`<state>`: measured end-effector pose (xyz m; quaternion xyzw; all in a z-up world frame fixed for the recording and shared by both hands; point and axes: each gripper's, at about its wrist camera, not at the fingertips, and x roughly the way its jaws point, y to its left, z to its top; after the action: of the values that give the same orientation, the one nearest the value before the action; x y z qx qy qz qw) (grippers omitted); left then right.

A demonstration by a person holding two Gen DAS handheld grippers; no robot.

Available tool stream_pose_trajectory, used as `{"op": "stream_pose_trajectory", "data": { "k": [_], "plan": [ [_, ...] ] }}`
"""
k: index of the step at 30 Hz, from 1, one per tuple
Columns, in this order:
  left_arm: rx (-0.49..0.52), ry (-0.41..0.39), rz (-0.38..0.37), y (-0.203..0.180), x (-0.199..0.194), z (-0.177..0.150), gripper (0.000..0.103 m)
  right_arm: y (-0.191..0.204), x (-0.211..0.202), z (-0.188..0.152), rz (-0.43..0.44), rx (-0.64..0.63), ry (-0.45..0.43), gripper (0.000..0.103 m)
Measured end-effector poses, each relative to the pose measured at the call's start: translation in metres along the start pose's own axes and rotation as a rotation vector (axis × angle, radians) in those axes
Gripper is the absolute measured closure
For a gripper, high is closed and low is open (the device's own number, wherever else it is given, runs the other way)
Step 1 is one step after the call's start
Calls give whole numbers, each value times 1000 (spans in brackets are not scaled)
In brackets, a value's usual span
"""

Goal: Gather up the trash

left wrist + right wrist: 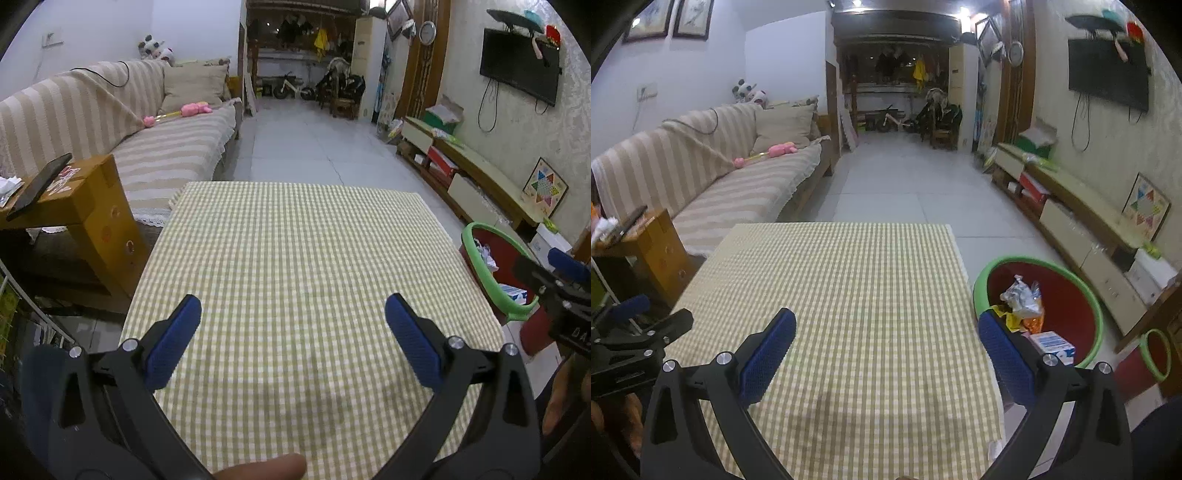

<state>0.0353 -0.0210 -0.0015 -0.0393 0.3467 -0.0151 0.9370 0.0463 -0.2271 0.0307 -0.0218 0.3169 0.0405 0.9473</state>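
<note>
Judging by how things lie, the collecting looks finished or nearly so: the checked tablecloth [849, 295] is bare in both views, and the trash sits in the green-rimmed red bin [1086, 280] on the floor just beside the table's right edge. Inside it are a crumpled silver wrapper [1019, 291], something orange and yellow beneath it, and a small white-and-blue carton [1052, 345]. The left gripper [293, 341] hangs over the near part of the cloth with its blue pads spread wide and nothing between them; the right gripper [886, 350] is likewise spread and empty, its right finger overlapping the bin's near rim in the picture. The bin's bottom and the carton's lettering cannot be made out, the near table edge is hidden behind the grippers, and the floor under the table is out of sight, so stray trash there cannot be ruled out.
</note>
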Motion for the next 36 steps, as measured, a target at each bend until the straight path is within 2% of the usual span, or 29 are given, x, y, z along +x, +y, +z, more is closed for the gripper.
{"op": "stream_pose_trajectory", "data": {
  "k": [3,6,10,15,36],
  "plan": [
    [6,-27,13,0,-2,-1,5,4,0,-3,-26,-8,-13,7],
    [23,-57,7,1,-5,-5,5,7,0,-6,9,1,-22,7],
    [16,-53,16,8,-3,-5,5,6,1,-11,30,10,-36,7],
    [13,-62,20,9,-1,-5,5,6,1,-16,-1,26,-54,7],
    [24,-46,33,7,-1,-9,5,-5,11,-23,-7,69,-41,7]
  ]
}}
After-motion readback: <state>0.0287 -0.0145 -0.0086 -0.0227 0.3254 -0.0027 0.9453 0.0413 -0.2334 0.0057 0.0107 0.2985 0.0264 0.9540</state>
